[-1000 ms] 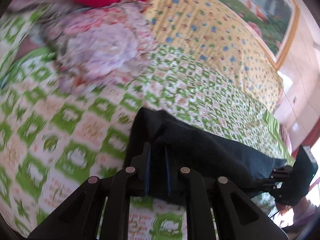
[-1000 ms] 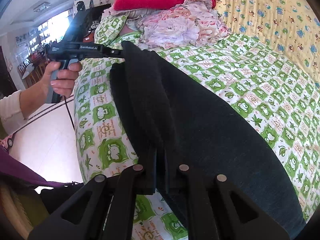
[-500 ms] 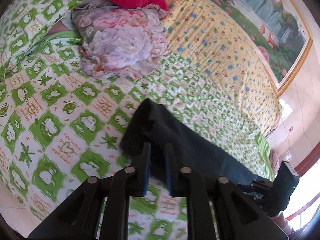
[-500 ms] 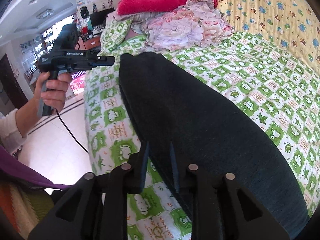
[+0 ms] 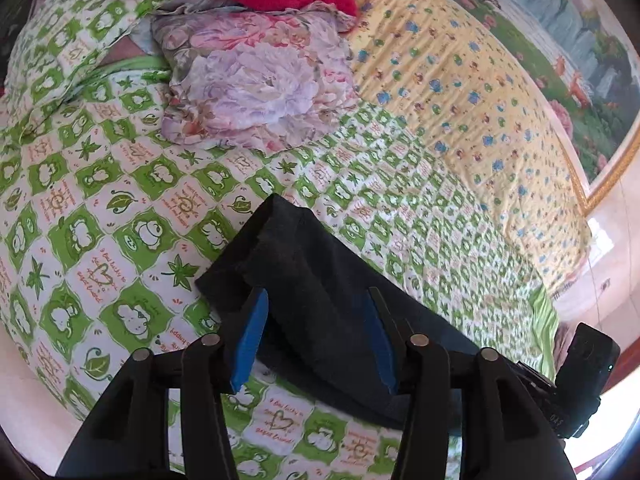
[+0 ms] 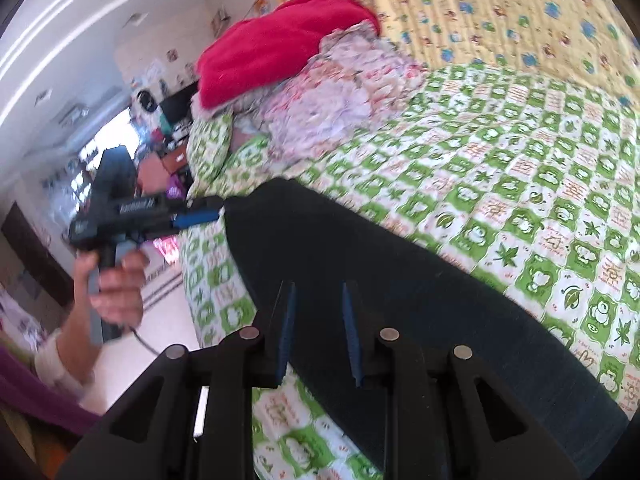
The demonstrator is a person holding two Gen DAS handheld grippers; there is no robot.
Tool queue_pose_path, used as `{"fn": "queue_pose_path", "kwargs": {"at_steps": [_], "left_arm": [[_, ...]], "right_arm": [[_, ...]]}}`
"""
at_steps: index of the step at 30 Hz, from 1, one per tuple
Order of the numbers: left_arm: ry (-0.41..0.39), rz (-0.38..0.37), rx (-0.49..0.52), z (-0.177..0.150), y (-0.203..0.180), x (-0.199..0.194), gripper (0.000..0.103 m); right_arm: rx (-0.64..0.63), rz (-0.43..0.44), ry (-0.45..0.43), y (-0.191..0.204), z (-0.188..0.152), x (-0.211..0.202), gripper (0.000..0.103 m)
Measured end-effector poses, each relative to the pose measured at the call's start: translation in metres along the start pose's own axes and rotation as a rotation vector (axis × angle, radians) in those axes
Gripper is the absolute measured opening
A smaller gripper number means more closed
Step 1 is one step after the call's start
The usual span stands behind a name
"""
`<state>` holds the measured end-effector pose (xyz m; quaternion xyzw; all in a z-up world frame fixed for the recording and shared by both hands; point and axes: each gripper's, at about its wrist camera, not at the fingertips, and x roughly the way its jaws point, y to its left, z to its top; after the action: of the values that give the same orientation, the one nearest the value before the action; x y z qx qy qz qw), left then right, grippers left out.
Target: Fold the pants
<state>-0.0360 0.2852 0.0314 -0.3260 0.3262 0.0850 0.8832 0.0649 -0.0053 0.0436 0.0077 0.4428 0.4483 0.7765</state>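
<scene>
A: From the left wrist, what changed?
B: The left gripper (image 5: 316, 332) has let go: its jaws, clamped on the pants (image 5: 320, 280) a second ago, now stand wide apart with nothing between them. The dark pants lie doubled over near the bed's (image 5: 120, 200) front edge.
A: And the right wrist?
B: The right gripper (image 6: 318, 328) has released too, jaws parted around empty air just above the cloth. The pants stretch along that edge, so this fold looks laid down; another fold probably remains.
A: Any containers?
B: None in view, only a flowered pillow (image 5: 256, 84) and red blanket (image 6: 276, 48) at the far corner.
</scene>
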Motion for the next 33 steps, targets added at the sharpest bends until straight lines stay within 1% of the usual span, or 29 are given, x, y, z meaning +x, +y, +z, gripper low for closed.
{"fn": "queue_pose_path", "kwargs": {"at_steps": [4, 6, 8, 11, 14, 17, 20, 23, 27, 33], "left_arm": [[-0.013, 0.087, -0.025, 0.0, 0.004, 0.005, 0.055], [-0.005, 0.13, -0.034, 0.0, 0.009, 0.009, 0.055], [0.013, 0.148, -0.045, -0.003, 0.015, 0.015, 0.055], [0.044, 0.168, -0.059, -0.009, 0.026, 0.023, 0.055], [0.069, 0.162, -0.077, -0.014, 0.034, 0.029, 0.055], [0.083, 0.159, -0.081, -0.018, 0.039, 0.033, 0.055], [0.094, 0.157, -0.078, -0.02, 0.04, 0.037, 0.055], [0.101, 0.149, -0.081, -0.021, 0.041, 0.039, 0.056], [0.112, 0.134, -0.084, -0.02, 0.038, 0.044, 0.056], [0.128, 0.111, -0.068, -0.017, 0.031, 0.057, 0.055]], "right_arm": [[0.128, 0.003, -0.024, -0.028, 0.02, 0.005, 0.029], [0.17, -0.019, -0.018, -0.042, 0.027, 0.009, 0.03], [0.219, -0.064, 0.026, -0.061, 0.035, 0.02, 0.03], [0.332, -0.062, 0.091, -0.096, 0.038, 0.038, 0.03], [0.388, -0.071, 0.158, -0.121, 0.036, 0.054, 0.03], [0.361, -0.06, 0.224, -0.126, 0.035, 0.069, 0.03], [0.285, -0.071, 0.283, -0.117, 0.032, 0.08, 0.03], [0.208, -0.055, 0.33, -0.105, 0.029, 0.085, 0.03], [0.104, -0.049, 0.368, -0.09, 0.028, 0.085, 0.03], [-0.004, -0.052, 0.441, -0.08, 0.027, 0.093, 0.03]]}}
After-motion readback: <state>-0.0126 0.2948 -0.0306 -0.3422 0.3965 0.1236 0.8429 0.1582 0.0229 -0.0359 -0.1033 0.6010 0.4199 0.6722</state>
